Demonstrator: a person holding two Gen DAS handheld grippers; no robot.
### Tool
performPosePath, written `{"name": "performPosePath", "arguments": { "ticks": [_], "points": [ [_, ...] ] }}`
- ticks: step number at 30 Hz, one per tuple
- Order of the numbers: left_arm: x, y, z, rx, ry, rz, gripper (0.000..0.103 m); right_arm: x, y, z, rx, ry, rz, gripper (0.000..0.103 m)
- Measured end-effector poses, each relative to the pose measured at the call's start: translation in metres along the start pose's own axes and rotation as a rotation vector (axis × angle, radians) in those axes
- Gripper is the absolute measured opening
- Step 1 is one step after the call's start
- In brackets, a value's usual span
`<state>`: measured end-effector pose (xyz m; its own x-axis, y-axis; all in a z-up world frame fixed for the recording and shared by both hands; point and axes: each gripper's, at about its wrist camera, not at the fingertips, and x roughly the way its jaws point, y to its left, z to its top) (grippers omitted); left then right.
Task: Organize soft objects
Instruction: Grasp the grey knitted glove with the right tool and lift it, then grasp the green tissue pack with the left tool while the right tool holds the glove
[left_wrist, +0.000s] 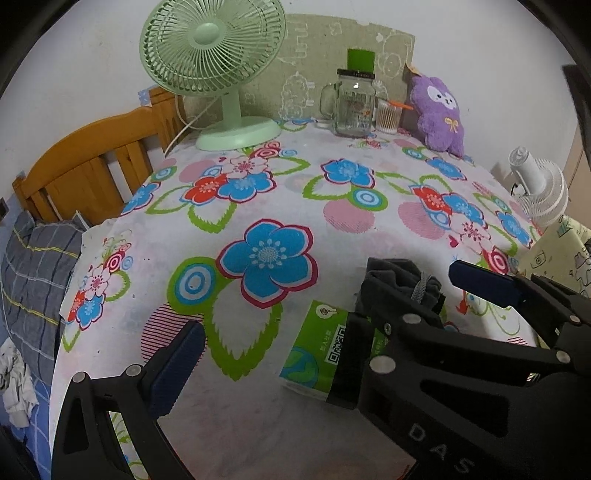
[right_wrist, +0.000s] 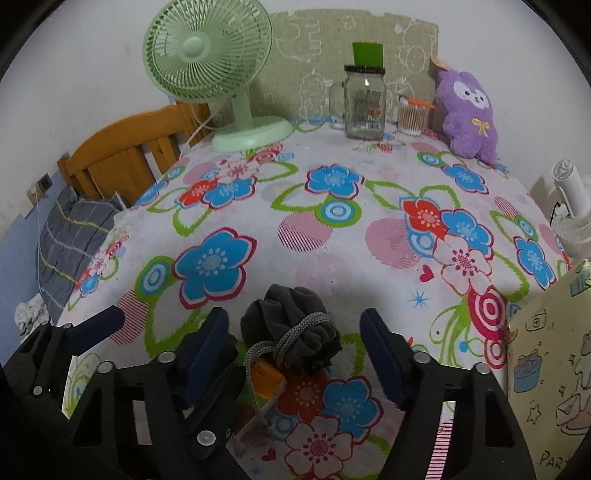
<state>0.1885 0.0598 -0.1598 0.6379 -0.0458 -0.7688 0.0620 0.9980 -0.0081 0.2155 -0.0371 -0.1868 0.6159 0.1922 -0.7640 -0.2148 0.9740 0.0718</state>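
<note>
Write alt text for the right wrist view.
The open right gripper flanks a dark grey drawstring pouch on a floral tablecloth, tissue packs beneath its cord. Behind stand a green fan, glass jar and purple plush.

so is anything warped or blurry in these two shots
Left wrist view: strong fisheye bend, dark vignette corners, the floral tablecloth bulges like a dome; the fan stays sharp. Right wrist view: same bulge, the gray pouch in focus, soft shadow beside it.
</note>
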Motion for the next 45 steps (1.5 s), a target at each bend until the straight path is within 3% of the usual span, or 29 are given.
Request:
{"name": "performPosePath", "arguments": {
  "ticks": [4, 8, 9, 25, 41, 45],
  "points": [
    [0.005, -0.003, -0.003, 0.017, 0.028, 0.007, 0.102, 0.012, -0.005, -0.002, 0.007, 0.059, -0.003, 0.059],
    [0.007, -0.004, -0.003, 0.017, 0.035, 0.006, 0.102, 0.013, -0.005, -0.004, 0.0, 0.066, 0.007, 0.055],
    [0.007, -0.005, -0.003, 0.017, 0.037, 0.008, 0.102, 0.012, -0.004, -0.004, -0.005, 0.063, 0.01, 0.043],
    [-0.005, -0.027, -0.002, 0.037, 0.0, -0.003, 0.102, -0.016, -0.024, -0.009, 0.018, 0.005, -0.041, 0.042],
    [0.002, -0.042, -0.004, 0.055, 0.015, -0.018, 0.102, -0.02, -0.059, -0.021, 0.09, 0.008, -0.142, 0.042],
    [0.006, -0.041, -0.005, 0.055, 0.02, 0.0, 0.102, -0.017, -0.063, -0.023, 0.102, 0.021, -0.134, 0.042]
  ]
}}
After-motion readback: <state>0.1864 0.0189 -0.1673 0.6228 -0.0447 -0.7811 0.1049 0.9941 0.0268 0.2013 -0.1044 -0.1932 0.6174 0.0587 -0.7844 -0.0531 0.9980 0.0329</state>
